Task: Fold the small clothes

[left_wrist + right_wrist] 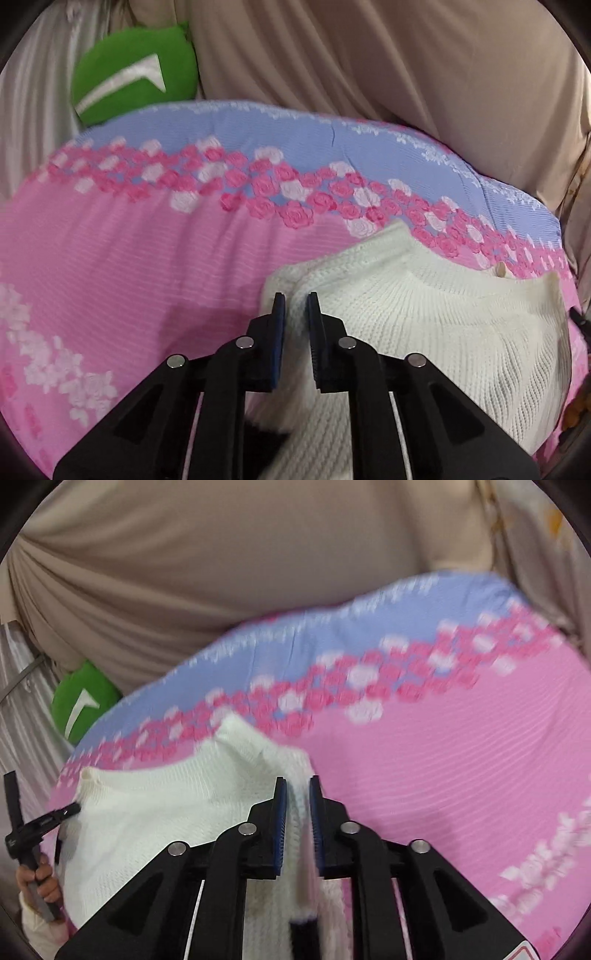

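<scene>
Beige drapery [388,66] hangs behind everything, and below it spreads the pink and blue rose-patterned bedspread [129,251] that serves as my work surface. A green cushion [133,81] sits at the far edge, well apart from my work.

On the bedspread the white knitted sweater [424,317] is partly lifted, its ribbed neck toward the far side. My left gripper [295,306] has its pads drawn close on a bunch of knit at one edge of the sweater, and my right gripper [295,790] pinches the opposite edge the same way, with fabric running down between its fingers. From the right wrist view I can also see my left hand [44,882] on its handle.

I judge the fold as barely begun: both edges are taken up, but the body still bulges loosely between them, no crease is laid flat, and the sleeves are out of sight, so I cannot tell whether they are tucked.
</scene>
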Available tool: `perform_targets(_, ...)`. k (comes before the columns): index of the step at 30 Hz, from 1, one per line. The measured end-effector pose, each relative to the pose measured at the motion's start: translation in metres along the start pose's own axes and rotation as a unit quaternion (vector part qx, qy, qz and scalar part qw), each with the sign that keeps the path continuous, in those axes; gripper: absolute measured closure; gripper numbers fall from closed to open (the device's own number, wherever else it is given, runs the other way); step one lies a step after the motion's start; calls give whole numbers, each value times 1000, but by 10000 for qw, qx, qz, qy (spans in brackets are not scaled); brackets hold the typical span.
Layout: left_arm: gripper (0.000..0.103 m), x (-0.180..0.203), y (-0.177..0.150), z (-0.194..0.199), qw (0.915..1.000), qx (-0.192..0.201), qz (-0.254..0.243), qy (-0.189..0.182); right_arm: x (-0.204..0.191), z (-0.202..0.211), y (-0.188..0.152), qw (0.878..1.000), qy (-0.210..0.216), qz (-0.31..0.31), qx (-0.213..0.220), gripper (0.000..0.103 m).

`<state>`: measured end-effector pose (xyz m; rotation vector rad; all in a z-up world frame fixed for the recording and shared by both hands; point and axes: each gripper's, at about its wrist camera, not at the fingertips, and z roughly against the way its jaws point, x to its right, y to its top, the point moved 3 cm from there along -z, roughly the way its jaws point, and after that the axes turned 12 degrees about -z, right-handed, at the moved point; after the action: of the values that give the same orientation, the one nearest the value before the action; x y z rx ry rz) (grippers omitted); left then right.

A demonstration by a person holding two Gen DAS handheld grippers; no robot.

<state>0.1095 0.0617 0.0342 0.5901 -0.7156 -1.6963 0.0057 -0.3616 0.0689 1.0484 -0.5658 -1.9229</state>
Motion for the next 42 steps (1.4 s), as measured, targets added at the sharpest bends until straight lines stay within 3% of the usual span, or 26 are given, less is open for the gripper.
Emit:
perform_targets(3, 73, 11, -6, 48, 9991, 414, -11, -70, -42, 36, -22, 9964, 786, 304, 11, 87)
perform_targets(4, 67, 21, -9, 62, 9985, 526, -74, -149, -56, 39, -34, 9936, 1031, 434, -141, 87)
perform_targets(6, 66, 44, -20, 79, 9971, 623, -283, -329, -96, 38, -75, 9821, 1539, 828, -697, 87)
perform_targets(9, 66, 88, -48, 76, 9916, 229, -814, -981, -138, 23, -139, 9543, 2196, 1136, -1680, 87)
perform_targets(10, 66, 97, -57, 69, 9902, 67, -922, -1044, -147, 19, -157, 9466, 2281, 1252, -1901, 87)
perform_targets(11, 65, 103, -67, 59, 9900, -126, -1036, -948, -152, 13, -173, 9438, 2192, 1437, -2014, 87)
perform_targets(13, 64, 97, -82, 44, 9916, -342, -1065, -653, -140, 7, -181, 9512, 1807, 1576, -1943, 94)
perform_targets(15, 65, 72, -90, 44, 9949, -303, -867, -418, -110, 9, -164, 9642, 1524, 1197, -1808, 98)
perform_targets(17, 67, 40, -93, 53, 9980, -261, -558, -161, -61, 17, -142, 9847, 698, 861, -1342, 100)
perform_targets(19, 67, 10, -96, 58, 9982, -262, -342, 428, -10, 27, -127, 9898, 567, 188, -1290, 103)
perform_targets(20, 61, -9, -100, 59, 9963, -328, -156, 782, 13, 35, -121, 9887, 704, -259, -1302, 103)
perform_targets(22, 60, -31, -101, 59, 9971, -382, 152, 641, 38, 47, -112, 9944, 17, -360, -996, 103)
perform_targets(24, 61, -37, -89, 63, 9985, -315, 417, 185, 42, 57, -100, 9956, 83, -444, -820, 95)
perform_targets(26, 61, -27, -72, 68, 9996, -78, 255, 131, 28, 60, -84, 9976, 206, -328, -580, 86)
perform_targets(27, 58, -17, -60, 70, 9999, 56, 123, 80, 19, 60, -74, 9989, 176, -160, -412, 72)
perform_targets(28, 48, -5, -45, 69, 9998, 200, -33, -7, 12, 60, -65, 9997, 143, 6, -220, 61)
perform_targets(29, 37, 2, -35, 67, 9995, 285, -119, -23, 2, 55, -54, 9998, 99, 187, -30, 40)
perform_targets(30, 32, 10, -25, 62, 9992, 344, -218, -23, -7, 49, -46, 9994, 56, 338, 80, 32)
perform_targets(31, 28, 18, -15, 54, 9987, 362, -344, -56, -12, 37, -36, 9986, 12, 530, 82, 32)
perform_targets(34, 27, 30, 10, 11, 9984, 77, -531, -186, -27, -5, -22, 9946, -274, 987, -147, 32)
perform_targets(36, 32, 29, 18, -22, 9981, -276, -449, -304, -31, -31, -21, 9910, -498, 1188, -362, 32)
perform_targets(37, 51, 28, 19, -33, 9977, -444, -389, -337, -31, -44, -20, 9885, -651, 1290, -441, 35)
perform_targets(38, 79, 26, 17, -43, 9975, -555, -314, -294, -31, -54, -20, 9860, -786, 1371, -532, 65)
perform_targets(39, 94, 22, 17, -46, 9977, -578, -261, -258, -31, -58, -18, 9862, -749, 1330, -641, 93)
perform_targets(40, 97, 18, 17, -45, 9978, -551, -175, -321, -30, -52, -14, 9903, -505, 1139, -620, 95)
perform_targets(42, 98, 7, 20, -28, 9991, -212, 29, -363, -31, -18, 3, 9963, 511, 635, -263, 96)
